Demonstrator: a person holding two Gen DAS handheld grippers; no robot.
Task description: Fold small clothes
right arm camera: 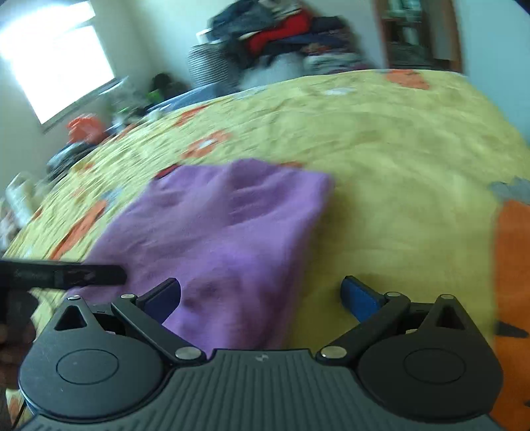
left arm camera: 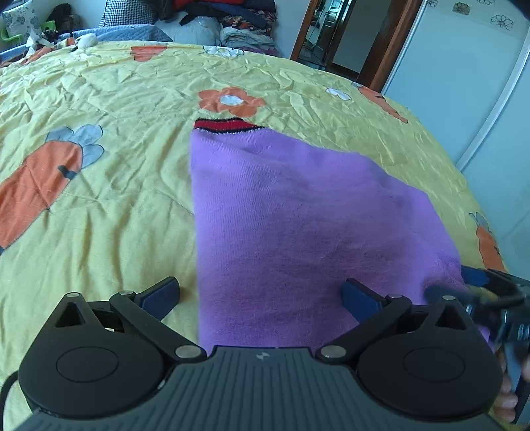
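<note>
On the bed, a yellow quilt (left arm camera: 132, 109) printed with orange carrots and flowers is spread wide and creased; it carries everything. A pile of clothes (left arm camera: 232, 20) is seen stacked beyond its far end, near a doorway. The purple knit sweater (left arm camera: 291, 215) is laid flat on the quilt, already folded narrow, with a straight left edge and its red-and-black ribbed trim (left arm camera: 228, 125) at the far end; the near end reaches under the left claw (left arm camera: 261, 295). In the right wrist view the same sweater (right arm camera: 225, 225) is seen blurred, lying left of centre.

The left claw is spread wide, nothing held, its right pad over the fabric and its left pad over bare quilt, so the sweater's left edge sits between them. The right claw (right arm camera: 261, 295) is likewise wide and empty, straddling the sweater's near right edge; it is also glimpsed at the sweater's near right corner in the left wrist view (left arm camera: 490, 291).

Step judged: mid-fold, side folds done, lengthwise fold pending. The next move probably calls for both near corners to be pinched, lifted together, and carried toward the trim, with edges kept aligned. Contact with fabric cannot be told.
</note>
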